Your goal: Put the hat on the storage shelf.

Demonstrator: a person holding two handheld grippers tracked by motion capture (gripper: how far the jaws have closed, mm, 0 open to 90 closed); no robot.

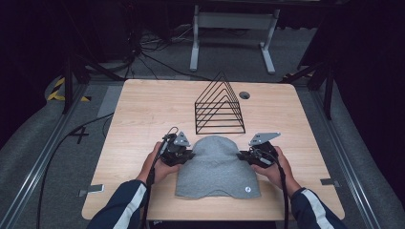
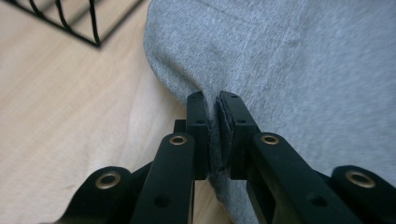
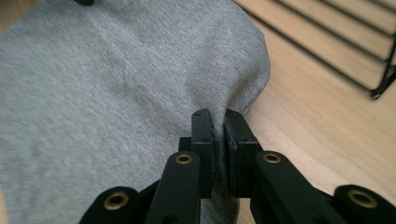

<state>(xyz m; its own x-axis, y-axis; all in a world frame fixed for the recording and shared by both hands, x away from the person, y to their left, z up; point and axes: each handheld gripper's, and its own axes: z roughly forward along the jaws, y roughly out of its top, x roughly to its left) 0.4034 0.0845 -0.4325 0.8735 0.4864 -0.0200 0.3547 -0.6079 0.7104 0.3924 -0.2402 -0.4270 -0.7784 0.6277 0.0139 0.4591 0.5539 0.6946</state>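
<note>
A grey knit beanie (image 1: pixel 216 167) lies flat on the wooden table, rounded top toward the far side. My left gripper (image 1: pixel 187 155) is shut on the beanie's left edge; in the left gripper view the cloth (image 2: pixel 299 60) is pinched between the pads (image 2: pixel 198 116). At the opposite side, my right gripper (image 1: pixel 244 155) is shut on the right edge. The right gripper view has grey fabric (image 3: pixel 102 93) bunching up where the fingers (image 3: pixel 238 130) clamp it. A person's hands hold both tools from the near side.
A black wire triangular rack (image 1: pixel 219 107) stands just beyond the beanie, with its base bars (image 3: pixel 336 51) close to my right gripper. A round cable hole (image 1: pixel 244 95) sits at the table's far edge. A white table frame stands on the floor behind.
</note>
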